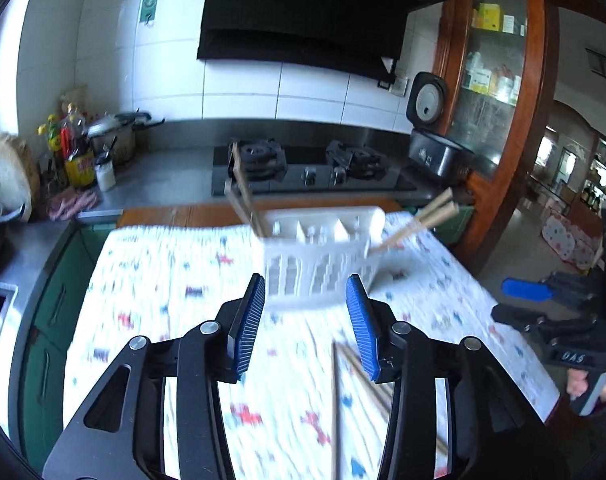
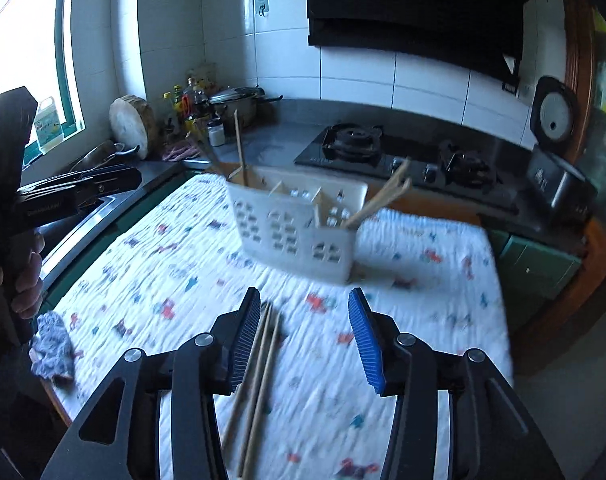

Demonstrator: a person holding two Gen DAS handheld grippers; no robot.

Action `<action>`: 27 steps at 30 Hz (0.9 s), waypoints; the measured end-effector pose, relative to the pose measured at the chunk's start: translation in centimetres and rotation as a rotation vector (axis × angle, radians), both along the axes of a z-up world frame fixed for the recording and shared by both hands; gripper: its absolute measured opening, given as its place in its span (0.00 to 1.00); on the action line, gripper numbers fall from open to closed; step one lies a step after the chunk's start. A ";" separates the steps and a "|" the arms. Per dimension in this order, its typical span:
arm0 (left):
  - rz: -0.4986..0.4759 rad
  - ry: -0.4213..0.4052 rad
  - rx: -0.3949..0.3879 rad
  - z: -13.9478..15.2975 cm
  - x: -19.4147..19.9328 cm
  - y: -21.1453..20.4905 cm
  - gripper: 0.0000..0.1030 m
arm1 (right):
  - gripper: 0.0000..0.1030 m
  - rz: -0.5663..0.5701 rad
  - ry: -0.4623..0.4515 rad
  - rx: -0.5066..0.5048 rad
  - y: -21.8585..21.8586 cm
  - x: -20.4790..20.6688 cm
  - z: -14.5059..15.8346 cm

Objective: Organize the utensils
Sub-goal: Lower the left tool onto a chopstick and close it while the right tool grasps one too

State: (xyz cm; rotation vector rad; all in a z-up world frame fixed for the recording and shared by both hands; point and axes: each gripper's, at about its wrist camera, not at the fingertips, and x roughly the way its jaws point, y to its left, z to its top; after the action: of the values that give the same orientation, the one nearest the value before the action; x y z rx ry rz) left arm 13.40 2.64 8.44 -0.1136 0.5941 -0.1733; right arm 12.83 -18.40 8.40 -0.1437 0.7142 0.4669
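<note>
You're between pickups right now: both your left gripper [image 1: 306, 292] and right gripper [image 2: 305, 306] are parted with nothing in them. The loose chopsticks [image 2: 259, 376] lie on the patterned cloth [image 2: 423, 320] right under your right jaws, hugging the left pad. The white caddy [image 2: 295, 228] sits just ahead, a few sticks already poking out both ends. Next you'd want to centre on that pair and pinch. Only the rag [image 2: 53, 346] off left is nearby, nothing's blocking.

Caddy [image 2: 295, 228] on tablecloth [image 2: 183, 264], chopsticks [image 2: 259, 368] before it, stove [image 2: 403, 152] behind
</note>
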 end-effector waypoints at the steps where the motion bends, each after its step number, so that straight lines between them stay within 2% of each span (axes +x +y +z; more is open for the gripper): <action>1: -0.003 0.003 -0.005 -0.6 -0.7 -0.1 0.41 | 0.43 0.006 0.004 -0.002 0.2 -0.6 -0.8; 4: 0.002 0.022 -0.011 -2.9 -3.1 -0.3 0.41 | 0.43 -0.002 0.002 -0.007 0.6 -2.7 -3.4; 8: 0.015 0.060 -0.029 -5.7 -5.4 -0.4 0.41 | 0.43 -0.011 0.046 0.025 0.8 -4.1 -6.9; 11: 0.033 0.094 -0.021 -7.9 -6.7 -0.4 0.41 | 0.36 -0.017 0.105 0.047 0.6 -4.5 -9.5; 13: 0.035 0.120 -0.032 -9.4 -7.2 -0.3 0.41 | 0.32 -0.023 0.121 0.019 0.9 -4.9 -10.9; 17: 0.051 0.163 -0.033 -11.7 -8.2 0.1 0.41 | 0.22 -0.024 0.152 0.015 0.9 -5.1 -12.9; 19: 0.049 0.179 -0.039 -12.4 -8.5 0.4 0.41 | 0.21 -0.026 0.169 0.014 0.9 -4.9 -13.6; 27: 0.045 0.207 -0.053 -13.7 -8.9 0.4 0.41 | 0.12 -0.020 0.208 0.005 1.8 -4.9 -15.0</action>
State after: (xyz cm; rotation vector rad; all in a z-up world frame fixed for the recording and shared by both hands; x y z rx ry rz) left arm 4.45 3.01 -5.21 -0.1983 0.7928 -0.1342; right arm 7.94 -16.64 -6.64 -0.0832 0.9177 0.4683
